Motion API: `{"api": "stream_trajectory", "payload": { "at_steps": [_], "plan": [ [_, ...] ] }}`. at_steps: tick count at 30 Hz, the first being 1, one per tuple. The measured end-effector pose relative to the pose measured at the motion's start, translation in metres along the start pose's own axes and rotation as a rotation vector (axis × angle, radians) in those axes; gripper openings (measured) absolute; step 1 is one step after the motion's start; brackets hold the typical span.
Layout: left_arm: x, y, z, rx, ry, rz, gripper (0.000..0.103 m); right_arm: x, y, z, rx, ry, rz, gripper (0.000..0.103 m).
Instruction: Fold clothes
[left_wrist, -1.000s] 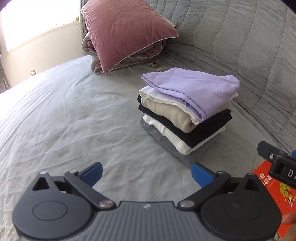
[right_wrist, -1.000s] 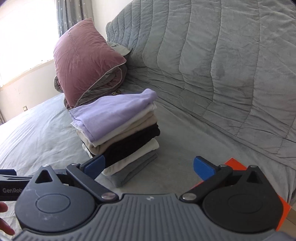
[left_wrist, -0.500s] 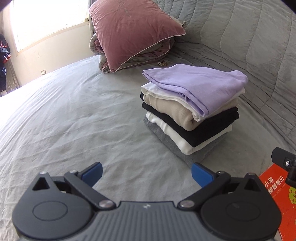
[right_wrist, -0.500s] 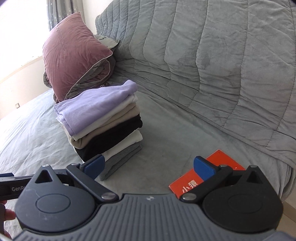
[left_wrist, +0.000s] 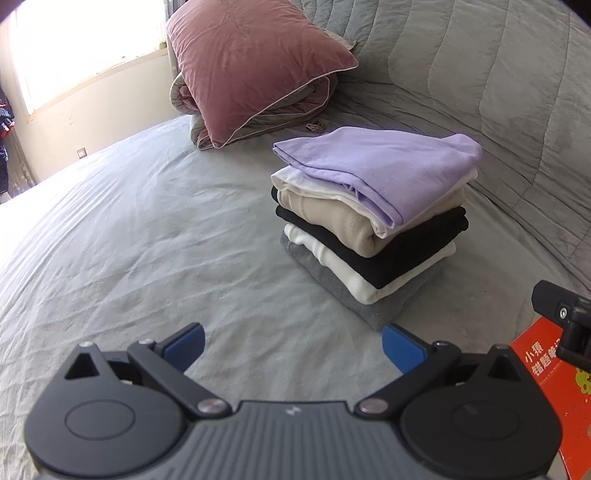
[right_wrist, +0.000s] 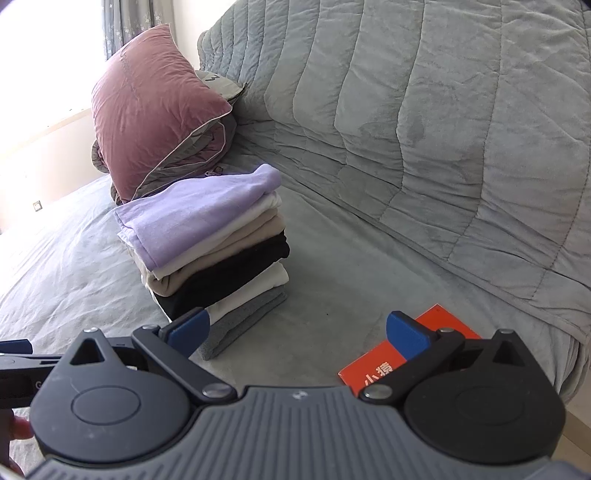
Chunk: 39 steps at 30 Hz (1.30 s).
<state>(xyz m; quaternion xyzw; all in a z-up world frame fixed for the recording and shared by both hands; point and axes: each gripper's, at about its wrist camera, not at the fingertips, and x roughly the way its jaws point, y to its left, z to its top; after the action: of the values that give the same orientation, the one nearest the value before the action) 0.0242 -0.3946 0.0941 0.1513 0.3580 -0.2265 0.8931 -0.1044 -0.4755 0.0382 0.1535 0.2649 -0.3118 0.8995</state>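
A stack of folded clothes (left_wrist: 373, 221) rests on the grey bed sheet (left_wrist: 147, 240), with a lilac garment (left_wrist: 384, 166) on top and white, beige, black, white and grey layers beneath. The same stack (right_wrist: 210, 251) shows in the right wrist view, ahead and left. My left gripper (left_wrist: 293, 347) is open over bare sheet, short of the stack's near corner, holding nothing. My right gripper (right_wrist: 299, 332) is open too, with its left finger in front of the stack's lower edge and empty space between the fingers.
A dusty-pink pillow (left_wrist: 251, 62) leans on a rolled quilt behind the stack. A quilted grey cover (right_wrist: 424, 129) rises at the right. A red booklet (right_wrist: 388, 362) lies on the bed by the right edge. Part of the other gripper (left_wrist: 565, 321) shows at right.
Both grippers have drawn back a little from the stack, and the views shifted, bringing the red booklet further into the right wrist view. Fingers stay open; the stack has not moved.
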Motion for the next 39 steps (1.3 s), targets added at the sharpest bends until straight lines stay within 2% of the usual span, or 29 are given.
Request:
{"api": "stream_trajectory", "payload": {
  "at_steps": [15, 22, 25, 34, 39],
  "plan": [
    [-0.002, 0.011, -0.002, -0.003, -0.008, 0.009, 0.102, 0.001, 0.019, -0.001, -0.042, -0.001, 0.021, 0.103],
    [-0.001, 0.019, -0.005, -0.021, 0.005, -0.016, 0.102, 0.001, 0.026, -0.001, -0.062, -0.001, 0.014, 0.103],
    [-0.004, 0.025, -0.008, -0.033, 0.013, -0.015, 0.102, -0.005, 0.029, -0.001, -0.07, -0.031, 0.004, 0.103],
    [-0.047, 0.056, -0.018, -0.037, 0.006, 0.009, 0.102, -0.042, 0.048, 0.003, -0.118, -0.062, 0.045, 0.103],
    [-0.076, 0.065, -0.027, -0.051, 0.0, -0.019, 0.102, -0.071, 0.052, -0.003, -0.132, -0.062, 0.047, 0.103]
  ]
}}
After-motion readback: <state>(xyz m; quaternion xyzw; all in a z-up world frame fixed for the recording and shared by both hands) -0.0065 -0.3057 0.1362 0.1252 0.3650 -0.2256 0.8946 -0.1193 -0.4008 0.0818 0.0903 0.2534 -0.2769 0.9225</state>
